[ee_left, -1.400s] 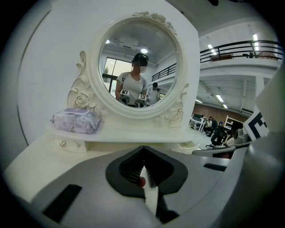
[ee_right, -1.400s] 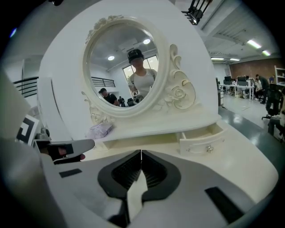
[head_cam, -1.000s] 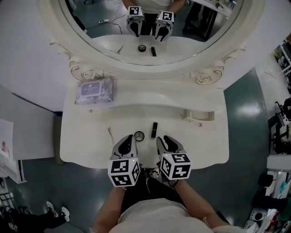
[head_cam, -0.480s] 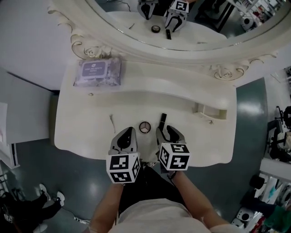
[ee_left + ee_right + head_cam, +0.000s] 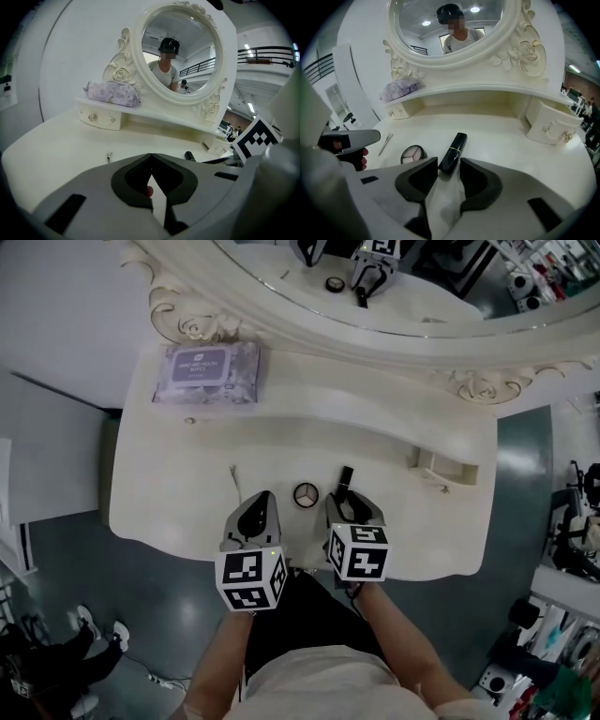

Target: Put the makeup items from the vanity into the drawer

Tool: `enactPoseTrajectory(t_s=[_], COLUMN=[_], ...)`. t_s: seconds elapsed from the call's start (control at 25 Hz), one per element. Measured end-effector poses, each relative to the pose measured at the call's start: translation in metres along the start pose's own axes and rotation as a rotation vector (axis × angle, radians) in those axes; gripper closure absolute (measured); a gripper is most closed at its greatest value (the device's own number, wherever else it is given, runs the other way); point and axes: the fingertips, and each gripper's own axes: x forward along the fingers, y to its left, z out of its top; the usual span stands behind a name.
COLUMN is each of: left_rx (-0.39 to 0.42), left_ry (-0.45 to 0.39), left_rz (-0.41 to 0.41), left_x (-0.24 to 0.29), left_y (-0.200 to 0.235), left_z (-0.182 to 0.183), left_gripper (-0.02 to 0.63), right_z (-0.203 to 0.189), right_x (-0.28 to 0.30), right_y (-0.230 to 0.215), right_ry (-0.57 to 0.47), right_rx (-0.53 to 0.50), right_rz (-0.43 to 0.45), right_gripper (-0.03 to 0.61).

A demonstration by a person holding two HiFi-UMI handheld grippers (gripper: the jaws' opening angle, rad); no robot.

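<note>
- Left gripper (image 5: pixel 151 155): smooth grey jaws, tips together, nothing between them.
- Right gripper (image 5: pixel 449 163): jaws apart, just been opening, either side of the near end of a glossy black lipstick (image 5: pixel 453 151).
- The lipstick lies on the cream vanity top (image 5: pixel 501 136), its long axis pointing away towards the oval mirror (image 5: pixel 445 28).

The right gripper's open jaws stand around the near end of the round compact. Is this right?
No. The right gripper, whose jaws have just been opening, stands around the near end of the lipstick; the round compact lies beside it. The right gripper view shows this.
</note>
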Motion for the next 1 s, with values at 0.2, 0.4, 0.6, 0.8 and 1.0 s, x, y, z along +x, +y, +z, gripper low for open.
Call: enactPoseTrajectory(t_s=[0.2, 0.4, 0.6, 0.8, 1.0], left_rx=[-0.004, 0.011, 0.029, 0.042, 0.074], left_ry=[0.002, 0.001, 0.008, 0.012, 0.0], left_rz=[0.001, -0.009, -0.024, -0.053, -0.1], left_x=[0.0, 0.001, 0.001, 0.003, 0.008], left_y=[-0.001, -0.006, -0.012, -0.025, -0.048], left_z=[0.0, 0.003, 0.004, 0.007, 0.018], left_gripper=[0.608, 0.609, 0.608, 0.608, 0.609], right_z=[-0.001, 0.0, 0.007, 0.012, 0.019], right_x=[0.0, 0.0, -0.015, -0.031, -0.053], right_y=[-0.004, -0.005, -0.01, -0.029, -0.052], right_ry=[0.004, -0.006, -0.063, -0.094, -0.137], right_rx=[0.003, 0.002, 0.0, 0.064, 0.118], right_rz=[-0.015, -0.005, 0.005, -0.005, -0.036], right_gripper=[0.454, 0.46, 0.472, 0.477, 0.477])
